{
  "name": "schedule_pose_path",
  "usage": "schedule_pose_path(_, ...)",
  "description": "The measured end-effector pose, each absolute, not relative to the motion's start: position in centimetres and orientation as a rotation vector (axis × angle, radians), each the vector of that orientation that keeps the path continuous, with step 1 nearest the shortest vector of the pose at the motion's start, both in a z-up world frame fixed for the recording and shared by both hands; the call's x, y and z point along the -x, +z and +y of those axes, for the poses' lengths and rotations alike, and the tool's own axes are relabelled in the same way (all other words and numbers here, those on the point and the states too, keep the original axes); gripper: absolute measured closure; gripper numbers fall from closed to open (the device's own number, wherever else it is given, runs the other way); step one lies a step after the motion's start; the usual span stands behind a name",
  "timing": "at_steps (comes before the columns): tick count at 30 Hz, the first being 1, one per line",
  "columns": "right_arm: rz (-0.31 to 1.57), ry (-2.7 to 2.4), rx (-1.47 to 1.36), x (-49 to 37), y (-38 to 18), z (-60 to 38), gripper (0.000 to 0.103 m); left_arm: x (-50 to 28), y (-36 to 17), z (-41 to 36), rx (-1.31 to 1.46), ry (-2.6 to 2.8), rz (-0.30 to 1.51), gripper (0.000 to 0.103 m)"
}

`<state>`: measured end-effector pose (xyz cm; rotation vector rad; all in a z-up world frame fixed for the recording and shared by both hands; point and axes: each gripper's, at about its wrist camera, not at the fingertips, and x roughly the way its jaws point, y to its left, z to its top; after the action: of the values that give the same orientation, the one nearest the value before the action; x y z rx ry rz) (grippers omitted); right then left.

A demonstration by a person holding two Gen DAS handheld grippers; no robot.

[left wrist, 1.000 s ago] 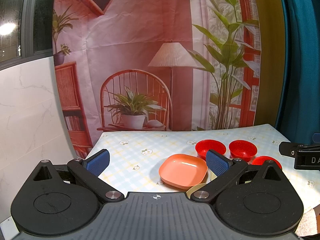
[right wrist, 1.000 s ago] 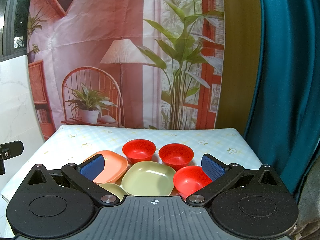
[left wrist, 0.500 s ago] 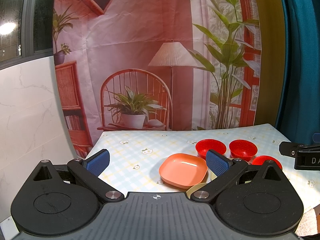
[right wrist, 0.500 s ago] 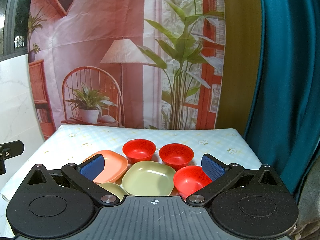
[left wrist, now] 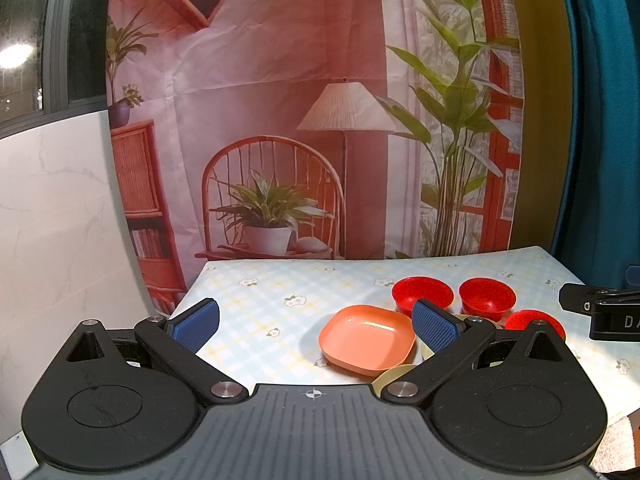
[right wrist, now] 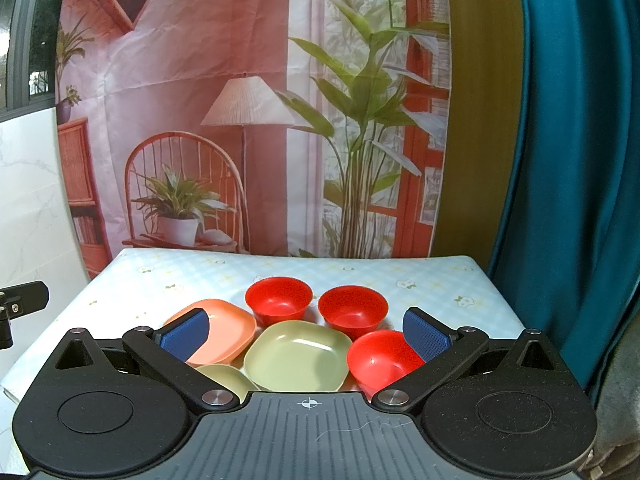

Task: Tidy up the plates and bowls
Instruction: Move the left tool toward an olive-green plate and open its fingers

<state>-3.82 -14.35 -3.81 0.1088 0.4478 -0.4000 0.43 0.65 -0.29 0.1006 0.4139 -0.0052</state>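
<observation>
We hold both tools spread wide, grasping nothing: left tool [left wrist: 314, 318], right tool [right wrist: 306, 334]. Lower centre, plates [right wrist: 298, 356] and bowls [right wrist: 278, 300] crowd together; a careless reach could knock neighbours.

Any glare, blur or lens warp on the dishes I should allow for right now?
Left wrist: sharp, fisheye bows the table edge; soft glare streak on the orange plate. Right wrist: sharp, small highlights inside the nearest red bowl and green plate; second green plate partly hidden by the gripper body.
</observation>
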Motion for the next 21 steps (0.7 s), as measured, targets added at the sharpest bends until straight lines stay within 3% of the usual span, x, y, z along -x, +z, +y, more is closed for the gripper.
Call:
schedule_pose_path(14, 0.447, -0.355, -0.141, 3.4, -3.7, -15.2, 0.0, -1.5, -0.2, 1.4, -0.056, -0.014, 0.459, 0.0)
schedule_pose_path(21, 0.308, -0.287, -0.196, 2.8, -4.5, -17.4, 0.0, -4.4, -1.0, 1.5, -0.109, -0.015, 0.452, 0.0)
